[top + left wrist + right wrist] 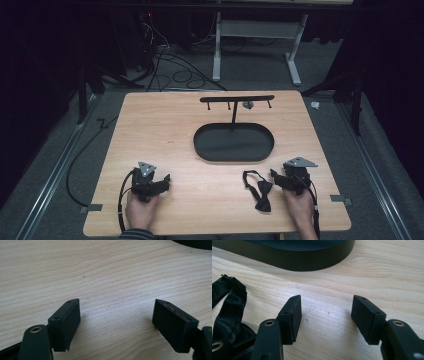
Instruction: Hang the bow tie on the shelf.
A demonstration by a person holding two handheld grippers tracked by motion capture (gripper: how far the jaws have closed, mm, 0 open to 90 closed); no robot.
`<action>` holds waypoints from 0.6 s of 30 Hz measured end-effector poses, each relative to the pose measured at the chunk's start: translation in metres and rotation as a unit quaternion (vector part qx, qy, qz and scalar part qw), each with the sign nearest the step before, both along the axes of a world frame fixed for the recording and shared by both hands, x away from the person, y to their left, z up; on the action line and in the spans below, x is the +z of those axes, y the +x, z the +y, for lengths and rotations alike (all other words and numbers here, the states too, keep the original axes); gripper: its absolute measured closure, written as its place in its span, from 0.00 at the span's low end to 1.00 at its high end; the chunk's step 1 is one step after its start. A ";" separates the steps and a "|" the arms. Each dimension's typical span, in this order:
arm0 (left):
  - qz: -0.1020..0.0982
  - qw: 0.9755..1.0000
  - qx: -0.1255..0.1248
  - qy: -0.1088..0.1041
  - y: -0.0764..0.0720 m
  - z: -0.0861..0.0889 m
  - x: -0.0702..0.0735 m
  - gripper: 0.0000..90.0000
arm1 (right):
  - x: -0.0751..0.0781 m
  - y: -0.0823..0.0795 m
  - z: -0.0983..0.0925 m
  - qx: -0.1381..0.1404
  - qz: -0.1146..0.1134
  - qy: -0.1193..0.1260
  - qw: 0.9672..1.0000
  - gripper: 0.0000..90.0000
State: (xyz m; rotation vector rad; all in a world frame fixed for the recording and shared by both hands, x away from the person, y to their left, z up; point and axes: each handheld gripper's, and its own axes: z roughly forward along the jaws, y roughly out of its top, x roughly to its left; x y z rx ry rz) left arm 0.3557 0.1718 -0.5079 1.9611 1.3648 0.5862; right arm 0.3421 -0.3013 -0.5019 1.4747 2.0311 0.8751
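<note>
A black bow tie (260, 191) with its strap lies on the wooden table (165, 135) near the front right; in the right gripper view the bow tie (229, 315) is at the left edge. My right gripper (274, 175) rests just right of it, open, with bare wood between its jaws (325, 317). My left gripper (167, 179) sits at the front left, open over bare wood (116, 320). A black oval tray (234, 142) with a T-shaped stand (236, 100) sits in the middle of the table.
The tray's dark rim (294, 261) lies just beyond my right gripper. A cable (82, 155) trails off the table's left side. Table legs and loose cables (175, 70) stand on the floor behind the table.
</note>
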 end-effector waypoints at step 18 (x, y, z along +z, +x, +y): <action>-0.001 1.000 0.001 -0.001 0.001 0.000 0.000 0.26 | 0.000 0.000 0.001 -0.001 0.001 0.000 1.000 0.46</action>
